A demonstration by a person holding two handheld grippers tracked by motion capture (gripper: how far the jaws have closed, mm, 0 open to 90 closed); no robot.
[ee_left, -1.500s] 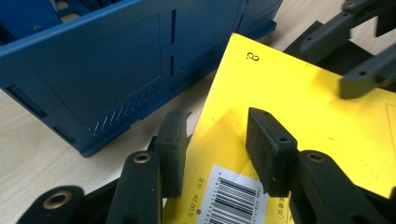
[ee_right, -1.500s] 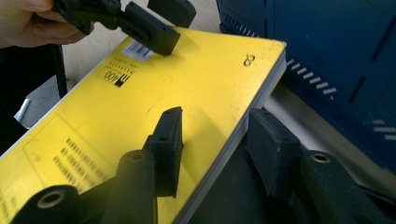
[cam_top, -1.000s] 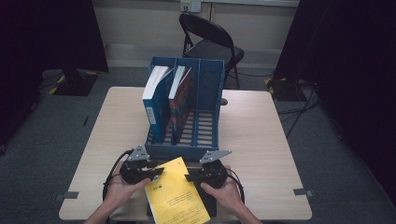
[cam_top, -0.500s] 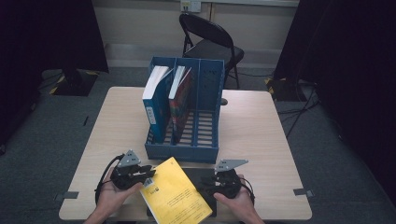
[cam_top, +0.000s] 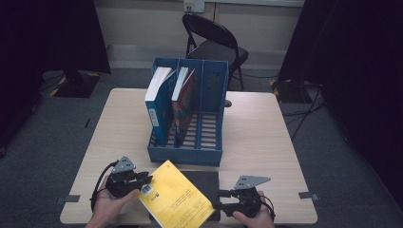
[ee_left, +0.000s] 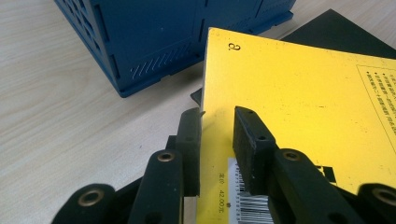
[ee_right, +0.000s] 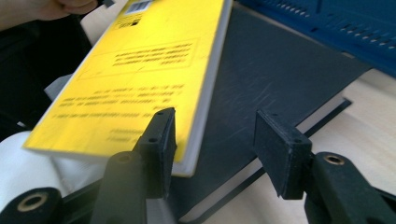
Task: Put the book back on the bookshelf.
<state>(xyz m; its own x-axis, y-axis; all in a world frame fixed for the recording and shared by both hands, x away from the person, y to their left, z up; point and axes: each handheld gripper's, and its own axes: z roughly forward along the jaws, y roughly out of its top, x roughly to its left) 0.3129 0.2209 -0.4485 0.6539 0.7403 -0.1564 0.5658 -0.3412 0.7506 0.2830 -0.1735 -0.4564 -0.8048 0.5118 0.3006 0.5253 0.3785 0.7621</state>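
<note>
High view: since half a second ago the right gripper (cam_top: 221, 205) has slid further right, jaws now wide and empty, while the left gripper (cam_top: 148, 183) keeps its jaws clamped on the yellow book's (cam_top: 178, 199) barcode corner. The book lies tilted over a black book (cam_top: 205, 181) before the blue file rack (cam_top: 190, 156), its near end cut off by the frame.

This looks like a recording studio or lab room set up for filming, not a home. Black curtains (cam_top: 52, 33) hang at the upper left and down the right side of the frame, closing off the space. A pale wooden bench (cam_top: 256, 128) stands alone in the middle on grey carpet (cam_top: 43, 142), with tape marks (cam_top: 72, 198) at its lower corners. A black folding chair (cam_top: 214, 42) sits at top centre against a plain wall with a socket (cam_top: 194, 5). Cables (cam_top: 304, 111) trail across the floor at right.
</note>
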